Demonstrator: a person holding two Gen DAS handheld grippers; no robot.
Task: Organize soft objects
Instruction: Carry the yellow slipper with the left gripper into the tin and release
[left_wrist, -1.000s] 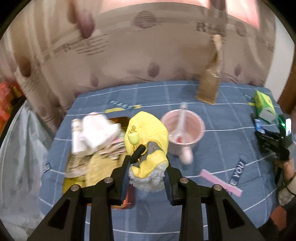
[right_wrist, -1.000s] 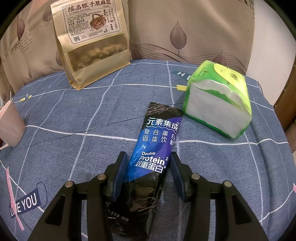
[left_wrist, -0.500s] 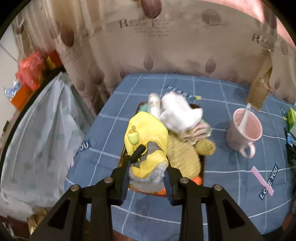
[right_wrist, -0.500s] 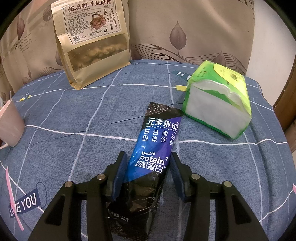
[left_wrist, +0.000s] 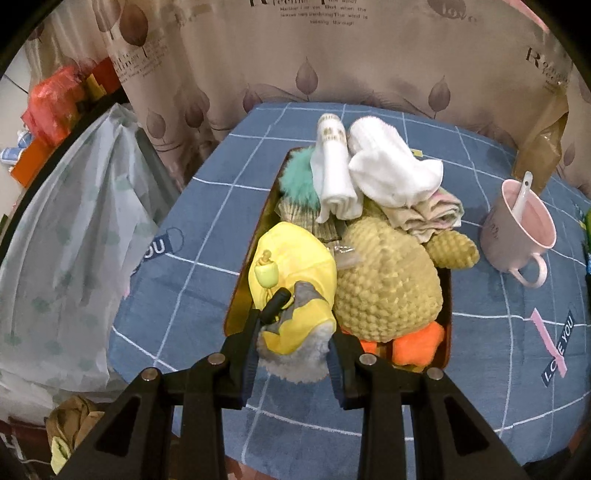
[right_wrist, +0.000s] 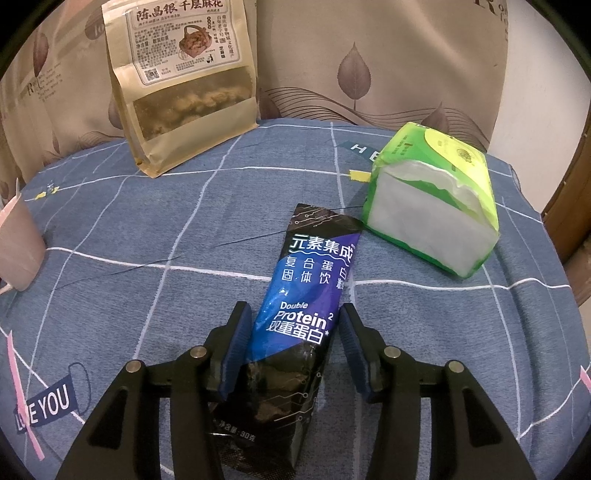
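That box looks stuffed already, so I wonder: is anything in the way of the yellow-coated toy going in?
Partly. The left hand-held gripper holds the grey plush toy in a yellow raincoat over the near-left corner of the orange box. The knitted yellow duck beside it fills the middle; only that left strip looks free.

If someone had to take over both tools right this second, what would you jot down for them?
Left tool: shut on the yellow-coated plush toy, held over the near left corner of the tray.
Right tool: open, fingers either side of the protein sachet lying on the tablecloth, not gripping.
Already in the tray: knitted duck, white socks, rolled towel, teal pompom.
Left: set the plush toy down in the tray. The tissue pack sits outside; whether it belongs there I can't tell.
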